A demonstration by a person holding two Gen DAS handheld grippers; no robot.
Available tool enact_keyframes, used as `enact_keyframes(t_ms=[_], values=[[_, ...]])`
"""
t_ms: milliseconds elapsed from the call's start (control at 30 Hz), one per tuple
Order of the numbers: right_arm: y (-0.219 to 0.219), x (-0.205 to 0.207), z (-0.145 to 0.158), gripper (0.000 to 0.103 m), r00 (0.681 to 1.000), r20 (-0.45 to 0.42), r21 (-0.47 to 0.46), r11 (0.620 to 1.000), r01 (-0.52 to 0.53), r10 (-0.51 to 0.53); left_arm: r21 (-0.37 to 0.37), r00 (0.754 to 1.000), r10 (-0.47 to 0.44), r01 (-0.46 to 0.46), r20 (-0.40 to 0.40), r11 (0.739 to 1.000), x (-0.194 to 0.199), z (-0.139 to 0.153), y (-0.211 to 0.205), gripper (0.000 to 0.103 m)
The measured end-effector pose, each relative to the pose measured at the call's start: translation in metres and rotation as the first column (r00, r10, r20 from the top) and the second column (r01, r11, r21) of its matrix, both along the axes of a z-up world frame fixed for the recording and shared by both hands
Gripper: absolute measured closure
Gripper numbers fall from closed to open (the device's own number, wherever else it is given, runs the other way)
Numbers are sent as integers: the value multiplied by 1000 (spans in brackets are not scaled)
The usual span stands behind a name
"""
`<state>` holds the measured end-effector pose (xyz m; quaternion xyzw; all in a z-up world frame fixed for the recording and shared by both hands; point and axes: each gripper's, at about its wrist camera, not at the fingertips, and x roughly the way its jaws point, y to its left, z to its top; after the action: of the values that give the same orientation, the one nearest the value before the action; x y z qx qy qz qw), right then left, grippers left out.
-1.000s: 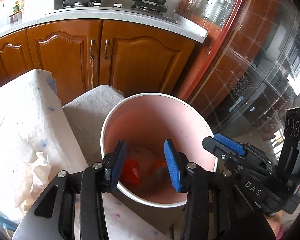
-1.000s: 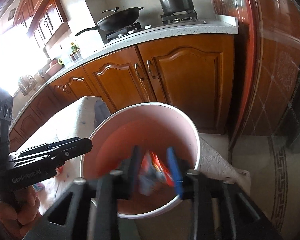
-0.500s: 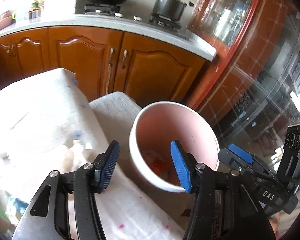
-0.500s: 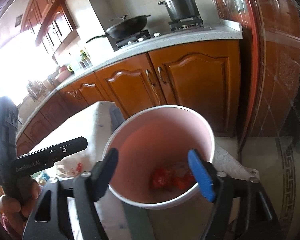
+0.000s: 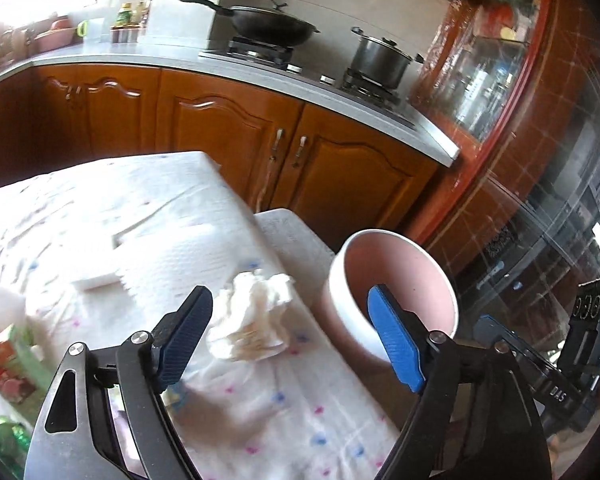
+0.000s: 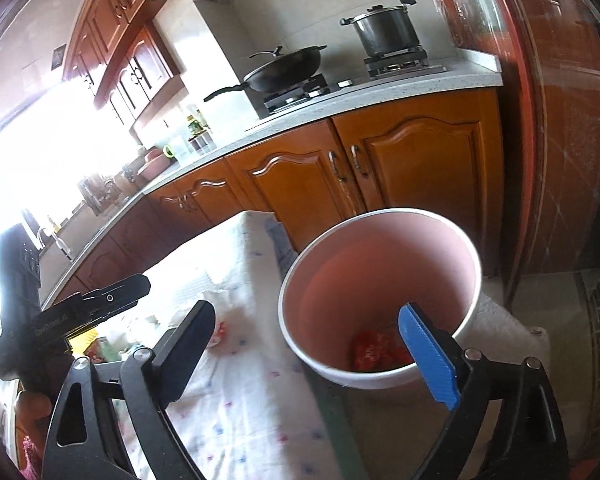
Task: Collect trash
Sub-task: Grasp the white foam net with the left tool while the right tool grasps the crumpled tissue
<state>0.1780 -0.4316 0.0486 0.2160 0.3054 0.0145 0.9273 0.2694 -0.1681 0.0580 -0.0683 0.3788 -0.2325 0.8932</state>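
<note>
A pink bin with a white rim point(image 5: 392, 276) point(image 6: 380, 280) stands beside the table's right edge, with red wrappers point(image 6: 374, 354) at its bottom. A crumpled white tissue point(image 5: 252, 316) lies on the dotted tablecloth point(image 5: 140, 240) near that edge. My left gripper point(image 5: 290, 338) is open and empty, above the table, its fingers either side of the tissue and the bin's near rim. My right gripper point(image 6: 316, 354) is open and empty, above the gap between the table and the bin. Colourful packets point(image 5: 12, 364) lie at the table's left.
Wooden kitchen cabinets point(image 5: 228, 136) and a counter with a wok point(image 5: 272, 28) and a steel pot point(image 5: 380, 60) run behind the table. A glass-fronted cabinet point(image 5: 540, 160) stands to the right. A small red scrap point(image 6: 220, 330) lies on the cloth.
The right gripper opened and let a wrapper fall into the bin. Both grippers pulled up and back from the bin; the left one swung left over the table toward the tissue.
</note>
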Motion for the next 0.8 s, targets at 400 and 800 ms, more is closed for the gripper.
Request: enact_keyframes(t_ms=[400, 800], values=[[48, 6, 0, 7, 996, 3, 1, 996, -89, 89, 17, 996, 86, -86, -11, 996, -3, -3, 56, 19], [85, 18, -1, 7, 986, 5, -16, 985, -169, 169, 168, 995, 96, -90, -30, 982, 23, -7, 64, 19]])
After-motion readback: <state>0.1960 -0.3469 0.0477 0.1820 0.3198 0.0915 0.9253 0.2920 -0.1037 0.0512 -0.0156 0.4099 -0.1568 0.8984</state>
